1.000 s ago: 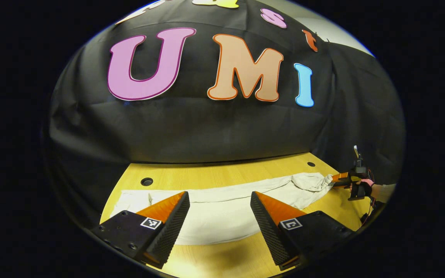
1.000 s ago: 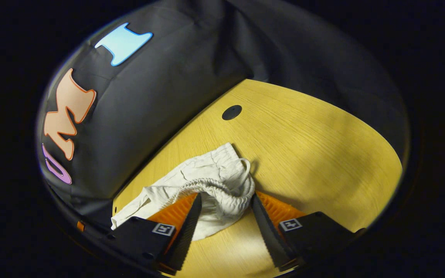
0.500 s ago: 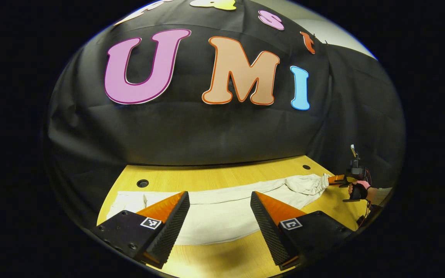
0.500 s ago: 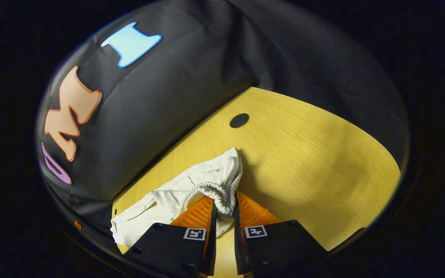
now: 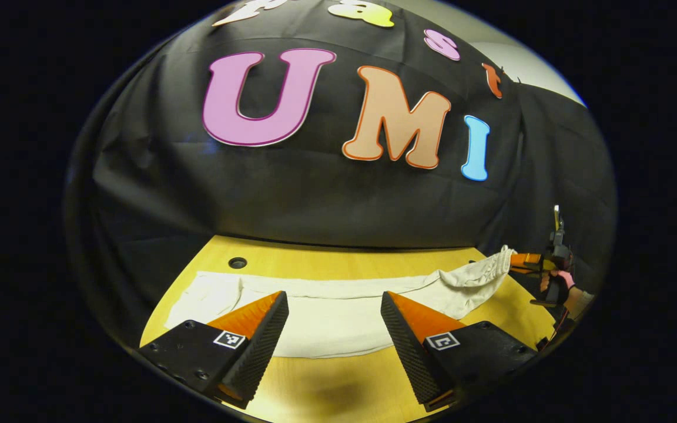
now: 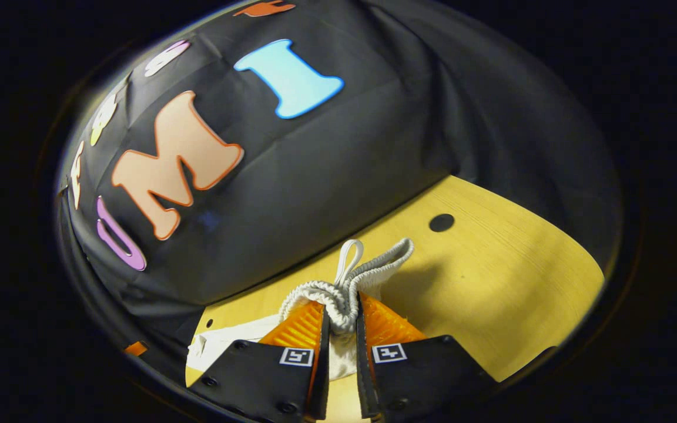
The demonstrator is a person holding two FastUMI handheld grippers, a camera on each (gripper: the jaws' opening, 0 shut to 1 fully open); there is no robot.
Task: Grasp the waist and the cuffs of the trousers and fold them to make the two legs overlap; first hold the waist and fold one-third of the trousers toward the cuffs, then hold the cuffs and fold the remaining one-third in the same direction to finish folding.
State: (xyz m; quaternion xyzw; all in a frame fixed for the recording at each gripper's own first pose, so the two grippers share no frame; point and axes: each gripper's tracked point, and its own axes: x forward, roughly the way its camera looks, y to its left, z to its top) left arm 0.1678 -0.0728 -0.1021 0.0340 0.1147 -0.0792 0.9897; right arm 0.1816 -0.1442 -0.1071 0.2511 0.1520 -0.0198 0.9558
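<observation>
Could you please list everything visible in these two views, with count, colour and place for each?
White cloth trousers: one, white, spread lengthwise across the table; the gathered elastic waist is lifted off the table at one end.
White drawstring loop: one, white, sticking up from the waist.
Yellow wooden table: one, yellow, under the trousers.
Round dark holes in the table: two seen in the left gripper view, dark, near the back edge.
Left gripper: one, open above the middle of the trousers.
Right gripper: one, shut on the waist.
Hand: one, holding the right gripper, seen in the left gripper view.
</observation>
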